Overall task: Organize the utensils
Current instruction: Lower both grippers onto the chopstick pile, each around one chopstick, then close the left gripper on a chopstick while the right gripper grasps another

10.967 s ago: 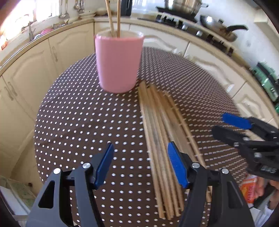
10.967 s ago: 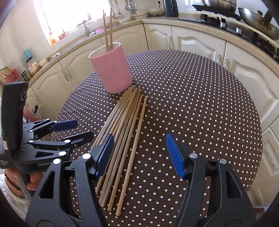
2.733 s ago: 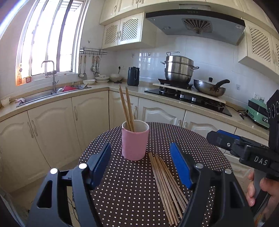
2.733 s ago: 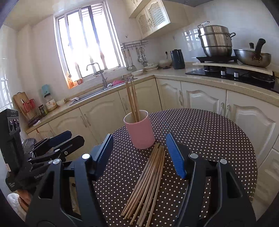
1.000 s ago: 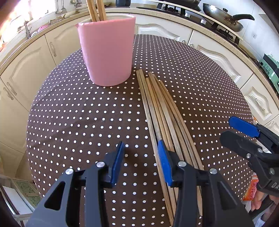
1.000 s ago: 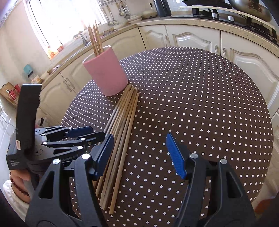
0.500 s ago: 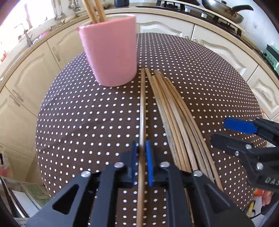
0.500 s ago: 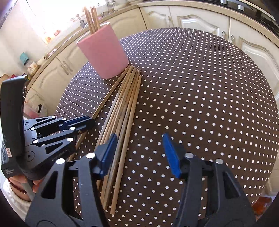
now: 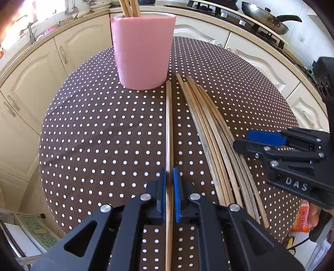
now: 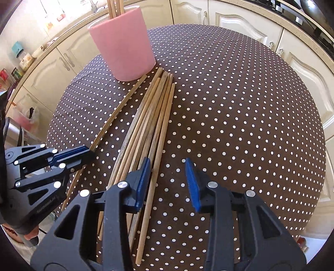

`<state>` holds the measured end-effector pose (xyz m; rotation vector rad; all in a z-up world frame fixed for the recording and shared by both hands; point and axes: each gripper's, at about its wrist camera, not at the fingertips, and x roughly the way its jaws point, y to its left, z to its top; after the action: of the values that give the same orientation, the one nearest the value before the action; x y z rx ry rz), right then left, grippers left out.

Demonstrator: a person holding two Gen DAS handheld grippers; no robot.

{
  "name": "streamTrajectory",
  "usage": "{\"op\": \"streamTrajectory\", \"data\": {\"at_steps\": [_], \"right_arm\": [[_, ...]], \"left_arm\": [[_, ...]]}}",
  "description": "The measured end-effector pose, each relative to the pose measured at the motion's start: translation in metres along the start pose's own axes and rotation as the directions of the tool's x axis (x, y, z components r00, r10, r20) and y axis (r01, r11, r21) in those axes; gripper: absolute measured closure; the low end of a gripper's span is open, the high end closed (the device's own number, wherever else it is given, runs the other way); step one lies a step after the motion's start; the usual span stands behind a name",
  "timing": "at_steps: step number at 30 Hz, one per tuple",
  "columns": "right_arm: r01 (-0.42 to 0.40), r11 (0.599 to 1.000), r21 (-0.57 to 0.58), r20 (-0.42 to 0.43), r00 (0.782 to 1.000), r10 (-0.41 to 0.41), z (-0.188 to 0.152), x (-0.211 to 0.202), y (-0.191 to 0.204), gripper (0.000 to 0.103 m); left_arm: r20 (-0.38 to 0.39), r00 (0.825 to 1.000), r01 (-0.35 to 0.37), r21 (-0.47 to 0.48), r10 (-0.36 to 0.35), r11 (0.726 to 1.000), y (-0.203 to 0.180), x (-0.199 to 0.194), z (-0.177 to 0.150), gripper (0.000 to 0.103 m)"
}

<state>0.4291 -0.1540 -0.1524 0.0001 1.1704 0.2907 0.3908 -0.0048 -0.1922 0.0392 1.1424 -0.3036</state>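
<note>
Dotted table (image 9: pixel 94 135) — left gripper (image 9: pixel 169 181) fingers clamped on one chopstick (image 9: pixel 169 125), right gripper (image 10: pixel 168 177) fingers narrowing, empty.

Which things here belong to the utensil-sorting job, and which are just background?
Job:
- single chopstick, clamped in the left gripper
- chopstick bundle on the table
- pink cup holding chopsticks
- right gripper, jaws apart

Background:
- polka-dot tablecloth
- frying pan
- cabinets

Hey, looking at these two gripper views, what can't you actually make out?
- Left wrist view: near end of the held chopstick, cut off by the bottom edge below the left gripper.
- Both views: the pink cup interior, hidden by its wall.
- Right wrist view: chopstick pile near ends, hidden by the right gripper.
</note>
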Motion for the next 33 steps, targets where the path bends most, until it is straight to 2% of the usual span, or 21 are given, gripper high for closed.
{"op": "streamTrajectory", "data": {"at_steps": [15,23,28,33], "right_arm": [[0.031,0.999,-0.008,-0.040,0.999,-0.031,0.001,0.000,-0.009,0.069],[0.107,0.990,-0.089,-0.096,0.989,-0.116,0.022,0.011,0.018,0.071],[0.112,0.986,-0.123,-0.142,0.981,-0.130,0.037,0.018,0.020,0.083],[0.104,0.983,-0.152,-0.195,0.972,-0.133,0.051,0.024,0.018,0.087]], "left_arm": [[-0.002,1.000,0.029,-0.015,-0.029,0.999,0.008,-0.004,-0.005,0.096],[-0.041,0.999,-0.013,0.001,0.013,1.000,-0.009,0.012,0.025,0.095],[-0.067,0.998,-0.017,-0.002,0.017,1.000,-0.009,0.021,0.046,0.095],[-0.095,0.995,-0.022,-0.013,0.020,1.000,-0.010,0.029,0.066,0.095]]}}
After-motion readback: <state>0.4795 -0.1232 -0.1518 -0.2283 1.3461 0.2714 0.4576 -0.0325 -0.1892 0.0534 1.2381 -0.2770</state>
